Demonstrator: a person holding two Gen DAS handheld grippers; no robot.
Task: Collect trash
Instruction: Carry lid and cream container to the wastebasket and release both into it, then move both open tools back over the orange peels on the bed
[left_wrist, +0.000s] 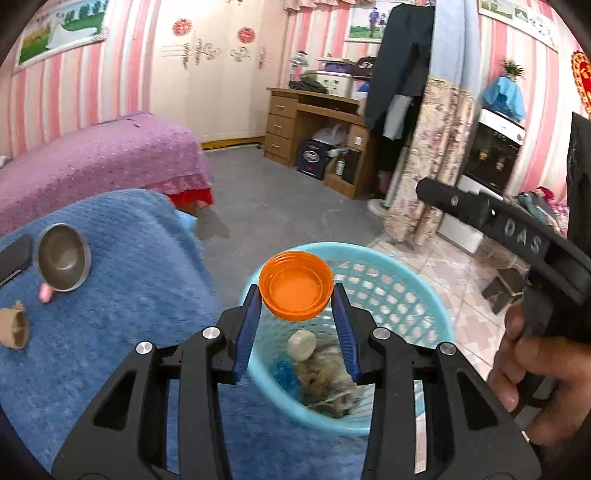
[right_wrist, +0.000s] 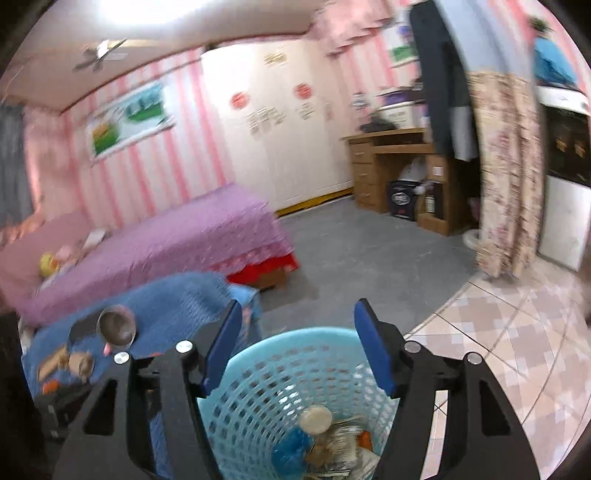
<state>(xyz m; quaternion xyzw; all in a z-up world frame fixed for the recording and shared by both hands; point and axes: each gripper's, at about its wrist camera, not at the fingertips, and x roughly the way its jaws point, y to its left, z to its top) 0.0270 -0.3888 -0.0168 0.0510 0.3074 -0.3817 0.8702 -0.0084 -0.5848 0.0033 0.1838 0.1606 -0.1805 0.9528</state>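
My left gripper (left_wrist: 295, 293) is shut on an orange bottle cap (left_wrist: 294, 285), hollow side facing the camera, held over the light blue mesh basket (left_wrist: 402, 291). Inside the basket lie a pale round lid (left_wrist: 302, 344), crumpled paper (left_wrist: 328, 380) and a blue scrap (left_wrist: 283, 371). In the right wrist view my right gripper (right_wrist: 297, 334) stands open above the same basket (right_wrist: 258, 398), nothing between its blue pads. The trash (right_wrist: 332, 439) shows at the bottom of the basket. The right gripper's black body (left_wrist: 517, 236) and the hand holding it appear at the right of the left wrist view.
A blue blanket (left_wrist: 122, 273) covers the surface left of the basket, carrying a metal bowl (left_wrist: 63, 263), a pink bit (left_wrist: 45, 293), a cardboard piece (left_wrist: 14, 325) and a dark flat object (left_wrist: 13, 258). A purple bed (left_wrist: 96, 158), wooden desk (left_wrist: 314, 125) and floral curtain (left_wrist: 439, 155) stand beyond.
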